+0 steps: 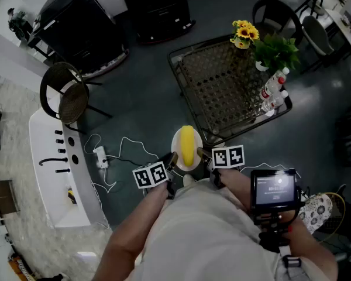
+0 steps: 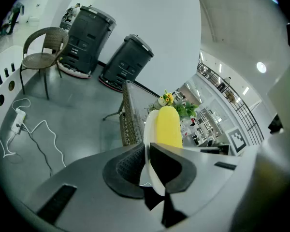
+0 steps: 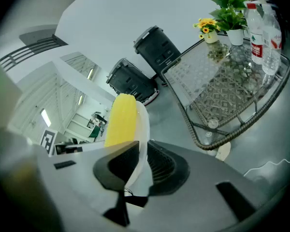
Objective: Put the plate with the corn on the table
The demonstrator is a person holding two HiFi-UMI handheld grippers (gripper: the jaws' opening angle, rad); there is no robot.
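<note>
Together, you are holding the white plate (image 1: 177, 149) with the yellow corn (image 1: 188, 145) above the floor (image 1: 140, 98), just beside the tabletop's (image 1: 222, 86) near corner, with the fingers of your left gripper (image 1: 172, 160) and right gripper (image 1: 203, 156) clamping opposite rims.

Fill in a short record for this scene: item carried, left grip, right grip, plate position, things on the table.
Item carried: white plate with a yellow corn cob on it
Left grip: left gripper, jaws shut on the plate's rim
Right grip: right gripper, jaws shut on the opposite rim
Plate position: in the air by the near edge of the wicker table, not set down
On the table: sunflowers, potted plant, water bottles, along one edge
</note>
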